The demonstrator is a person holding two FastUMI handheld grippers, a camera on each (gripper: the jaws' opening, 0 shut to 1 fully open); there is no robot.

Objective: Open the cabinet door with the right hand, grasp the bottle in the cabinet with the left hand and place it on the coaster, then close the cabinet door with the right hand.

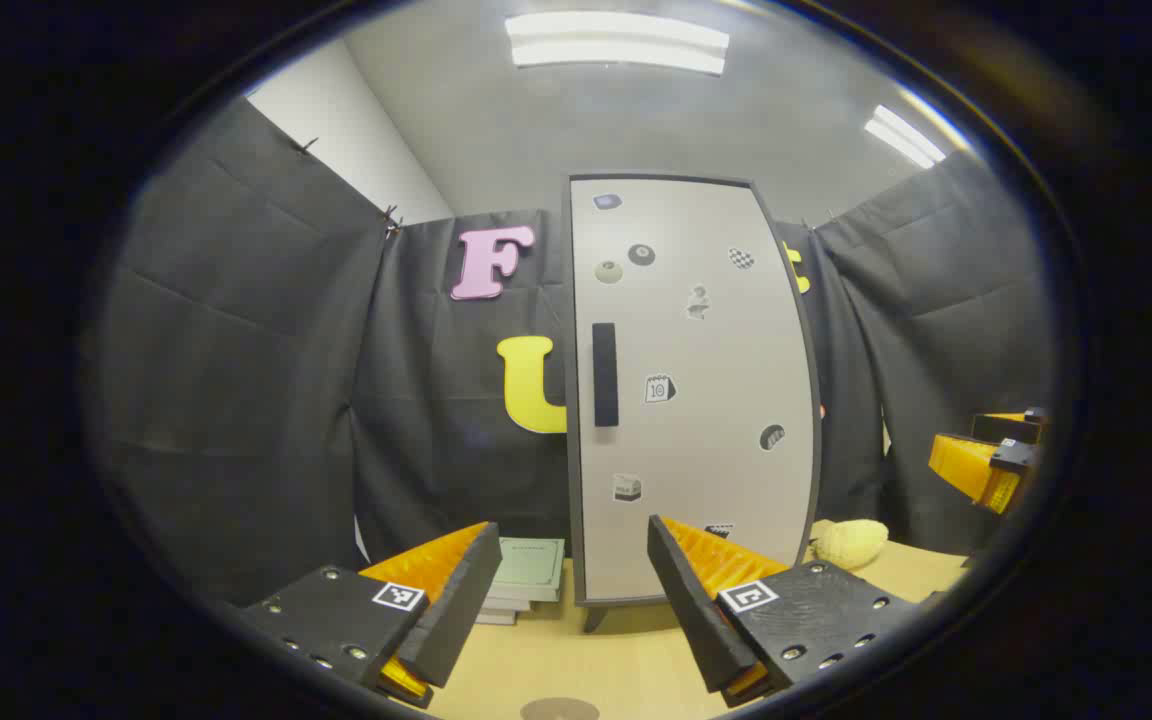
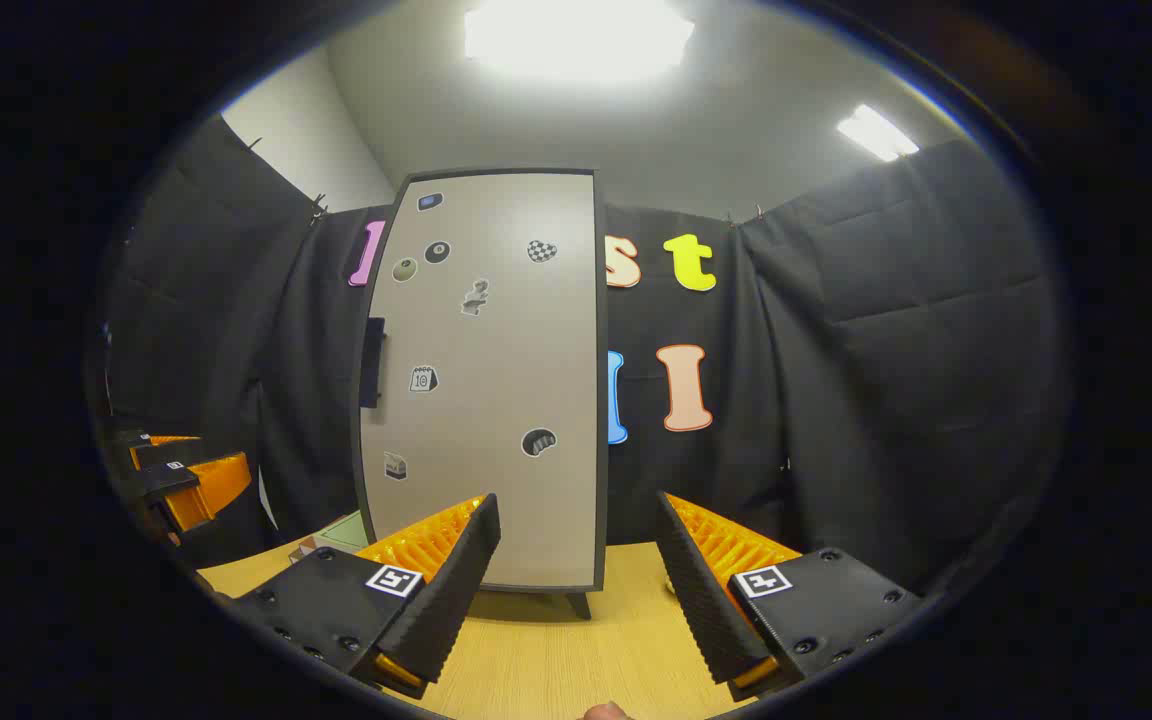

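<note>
Two ridged, wedge-shaped fingers of the left claw [image 1: 571, 600] stand spread apart at the bottom of the left gripper view, gripping nothing, above a pale wood-grain bench [image 1: 626, 660]. Just below the gap between them, a round, dark coaster [image 1: 559, 709] lies flat on the bench at the very bottom edge.

Straight ahead of the left claw stands a tall cabinet [image 1: 691, 390] on short dark legs. Its door [image 1: 716, 450] is shut: a smooth, light grey panel in a dark frame, dotted with small stickers. A dark upright bar handle [image 1: 605, 374] sits near the door's left edge. With the door shut, the bottle inside cannot be seen.

Left of the cabinet, behind the left finger, lies a flat stack of pale green notebooks [image 1: 526, 575]. Right of the cabinet, a knobbly, pale yellow lump [image 1: 851, 542] rests on the bench; what it is cannot be told. The right claw [image 1: 991, 455] shows at the far right edge.

In the right gripper view, the right claw [image 2: 576, 590] is likewise spread wide and empty. The cabinet [image 2: 496, 400] stands ahead and slightly left of it, well apart, with the handle [image 2: 372, 363] on the far left edge. The left claw [image 2: 181, 480] hangs off to the left.
</note>
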